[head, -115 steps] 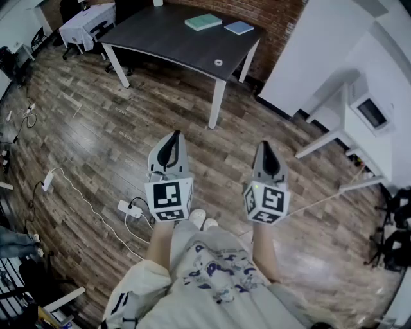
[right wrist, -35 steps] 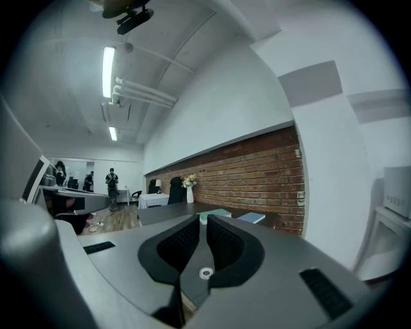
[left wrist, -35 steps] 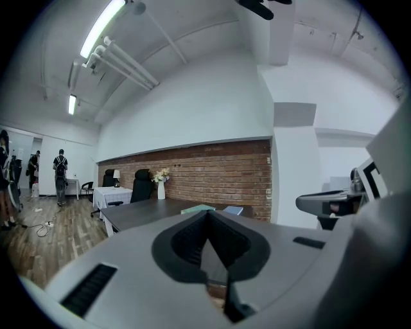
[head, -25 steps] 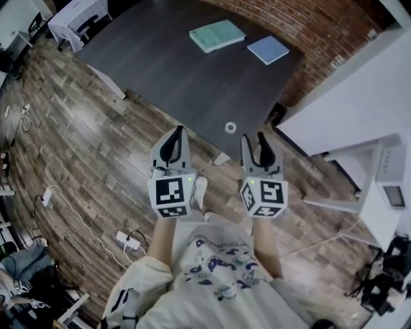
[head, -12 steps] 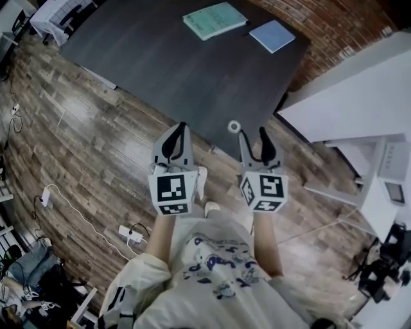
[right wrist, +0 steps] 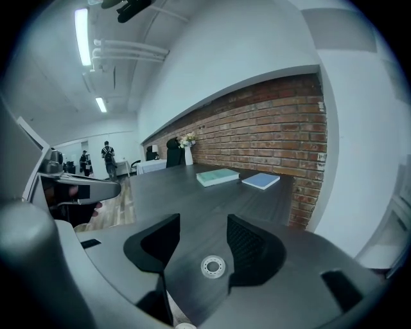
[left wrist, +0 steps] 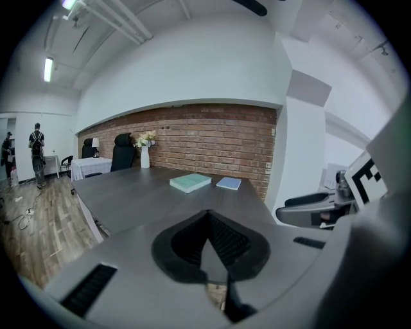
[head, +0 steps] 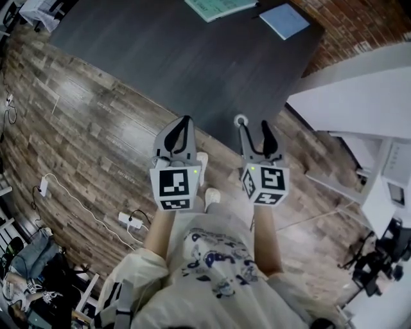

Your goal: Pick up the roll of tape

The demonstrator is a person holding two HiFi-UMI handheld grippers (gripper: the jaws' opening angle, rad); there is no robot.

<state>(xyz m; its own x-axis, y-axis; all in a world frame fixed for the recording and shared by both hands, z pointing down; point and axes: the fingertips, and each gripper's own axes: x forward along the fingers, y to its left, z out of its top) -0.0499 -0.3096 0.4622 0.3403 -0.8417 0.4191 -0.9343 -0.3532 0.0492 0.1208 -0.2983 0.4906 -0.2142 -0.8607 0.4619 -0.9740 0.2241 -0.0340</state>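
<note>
The small white roll of tape point(head: 241, 119) lies flat near the front corner of the dark table point(head: 160, 45). My right gripper point(head: 253, 126) hangs just above that corner. Its jaws are opening. In the right gripper view the roll of tape point(right wrist: 213, 266) lies on the tabletop in the gap of the right gripper point(right wrist: 203, 222), and neither pad touches it. My left gripper point(head: 185, 123) is beside it over the table's front edge. In the left gripper view the left gripper point(left wrist: 207, 217) is shut with nothing in it.
A green book point(head: 221, 6) and a blue book point(head: 284, 19) lie at the table's far side. A white partition point(head: 359, 83) stands close on the right. A power strip point(head: 128, 220) with cables lies on the wooden floor on the left. A brick wall point(right wrist: 270, 128) is behind the table.
The person has walked up to the table's corner, and both grippers have come down and forward over it. The right gripper's jaws have spread apart around the roll of tape.
</note>
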